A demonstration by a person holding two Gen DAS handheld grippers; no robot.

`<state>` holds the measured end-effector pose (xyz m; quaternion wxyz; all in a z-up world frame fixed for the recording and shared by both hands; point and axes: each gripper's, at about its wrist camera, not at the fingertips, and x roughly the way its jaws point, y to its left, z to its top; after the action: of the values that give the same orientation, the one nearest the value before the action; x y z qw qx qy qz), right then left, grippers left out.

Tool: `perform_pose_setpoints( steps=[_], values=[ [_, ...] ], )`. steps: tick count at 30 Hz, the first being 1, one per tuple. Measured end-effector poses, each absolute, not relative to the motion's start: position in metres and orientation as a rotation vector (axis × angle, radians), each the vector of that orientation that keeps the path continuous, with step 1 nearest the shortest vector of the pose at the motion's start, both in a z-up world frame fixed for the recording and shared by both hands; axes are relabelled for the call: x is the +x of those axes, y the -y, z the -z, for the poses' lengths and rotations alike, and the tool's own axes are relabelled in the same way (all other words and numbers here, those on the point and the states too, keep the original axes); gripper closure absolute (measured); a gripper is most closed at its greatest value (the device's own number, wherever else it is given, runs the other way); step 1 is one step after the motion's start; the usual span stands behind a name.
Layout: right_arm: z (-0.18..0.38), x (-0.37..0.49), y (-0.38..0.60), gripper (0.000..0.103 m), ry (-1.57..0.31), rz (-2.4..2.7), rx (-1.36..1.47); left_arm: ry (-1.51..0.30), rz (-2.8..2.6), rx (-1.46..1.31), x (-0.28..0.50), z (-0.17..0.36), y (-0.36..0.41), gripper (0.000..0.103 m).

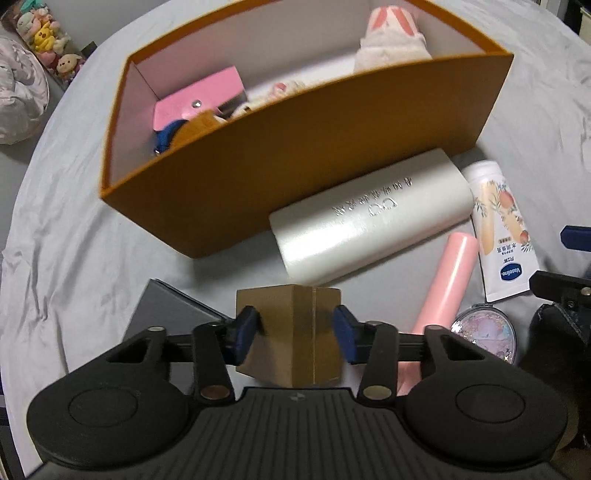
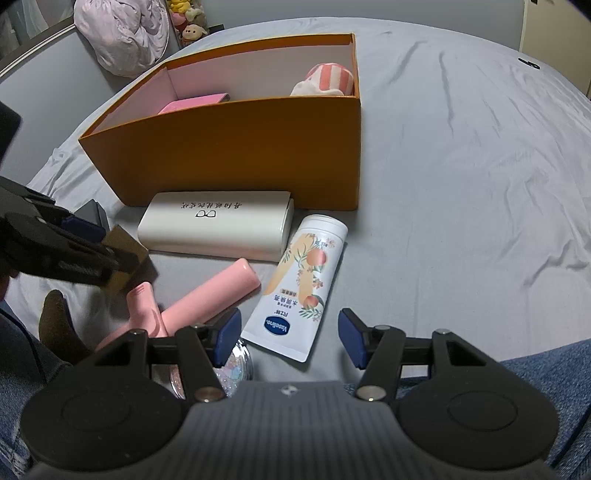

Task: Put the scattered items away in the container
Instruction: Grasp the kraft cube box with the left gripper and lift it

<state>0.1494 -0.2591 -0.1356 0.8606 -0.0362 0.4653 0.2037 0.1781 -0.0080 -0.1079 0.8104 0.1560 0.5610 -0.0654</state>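
Observation:
My left gripper (image 1: 295,332) is shut on a small brown cardboard box (image 1: 291,314) and holds it above the bed, in front of the orange container (image 1: 295,147). The container holds a pink wallet (image 1: 201,99) and a white plush (image 1: 388,40). A white case (image 1: 369,218), a Vaseline tube (image 1: 502,236), a pink cylinder (image 1: 439,288) and a glittery compact (image 1: 484,332) lie on the sheet. My right gripper (image 2: 290,332) is open and empty, just above the bottom end of the Vaseline tube (image 2: 299,284). The left gripper (image 2: 62,251) with the brown box (image 2: 127,254) shows at the left of the right wrist view.
A grey flat box (image 1: 173,314) lies under my left gripper. The grey bed sheet (image 2: 461,184) stretches to the right of the container (image 2: 240,147). A second pink item (image 2: 142,310) lies by the pink cylinder (image 2: 214,295). Plush toys (image 1: 44,33) and a bundled blanket (image 2: 122,33) sit beyond the bed.

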Motion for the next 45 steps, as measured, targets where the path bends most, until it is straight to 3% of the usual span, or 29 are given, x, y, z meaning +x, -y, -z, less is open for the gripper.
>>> perform_pose_setpoints(
  steps=[5,7,17,20,25,29,45],
  values=[
    [0.135,0.149,0.260,0.042,-0.976,-0.426,-0.078,-1.156,0.107,0.369,0.175,0.097,-0.005,0.070],
    [0.135,0.149,0.260,0.042,-0.977,-0.426,-0.078,-1.148,0.077,0.398,0.176,0.097,-0.008,0.081],
    [0.134,0.148,0.260,0.042,-0.983,-0.425,-0.080,-1.158,0.093,0.264,0.184,0.092,-0.033,0.081],
    [0.135,0.151,0.256,0.040,-1.015,-0.430,-0.105,-1.154,0.106,0.263,0.181,0.091,-0.032,0.077],
    [0.140,0.159,0.252,0.038,-1.079,-0.430,-0.106,-1.138,0.146,0.251,0.177,0.090,-0.030,0.052],
    [0.141,0.159,0.252,0.038,-1.089,-0.427,-0.106,-1.131,0.185,0.261,0.175,0.090,-0.026,0.046],
    [0.168,0.193,0.246,0.033,-1.336,-0.378,0.006,-1.196,0.083,0.171,0.185,0.103,-0.046,0.045]
  ],
)
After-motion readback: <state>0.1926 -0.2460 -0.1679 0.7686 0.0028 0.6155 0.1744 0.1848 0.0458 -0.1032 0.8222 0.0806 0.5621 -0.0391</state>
